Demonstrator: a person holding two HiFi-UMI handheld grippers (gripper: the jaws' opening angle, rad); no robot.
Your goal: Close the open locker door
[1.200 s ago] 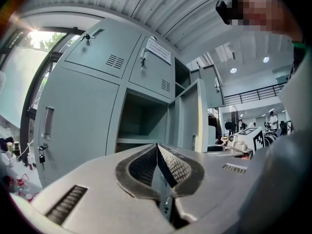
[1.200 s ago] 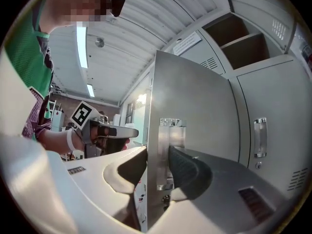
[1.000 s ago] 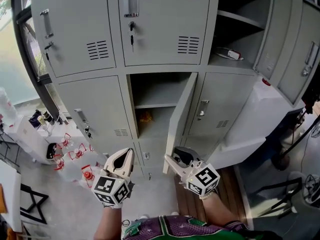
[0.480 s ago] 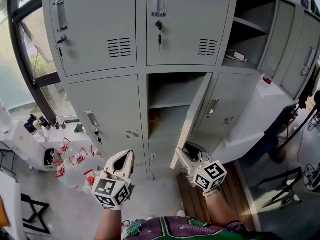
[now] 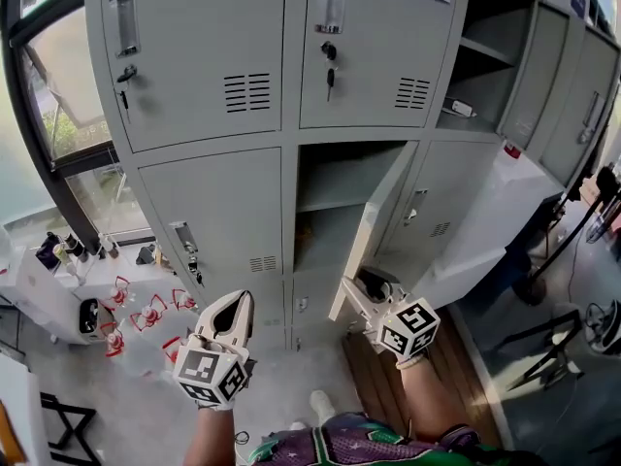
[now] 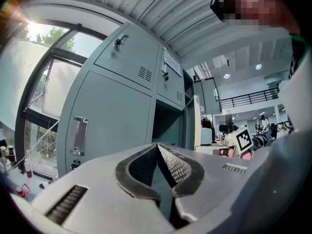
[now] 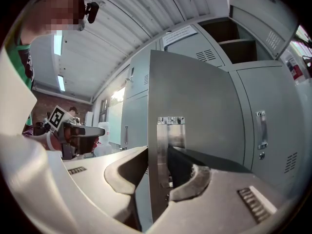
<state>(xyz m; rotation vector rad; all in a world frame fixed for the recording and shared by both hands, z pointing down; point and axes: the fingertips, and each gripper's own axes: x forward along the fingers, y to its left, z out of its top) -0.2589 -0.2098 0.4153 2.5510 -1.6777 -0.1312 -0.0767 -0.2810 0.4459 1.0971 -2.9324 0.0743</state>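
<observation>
Around door (image 7: 195, 96), right hand-held gripper (image 7: 165, 177), seemingly clamped

Left tool (image 5: 234, 300), right tool (image 5: 355, 288) white; green-purple shirt (image 5: 340, 445).

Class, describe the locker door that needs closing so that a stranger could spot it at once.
Find the grey locker bank beside the window. In its second column from that window, under the door with hanging keys, the open door swings outward. Unlike its shut neighbours, it bares a shelf behind it.
</observation>
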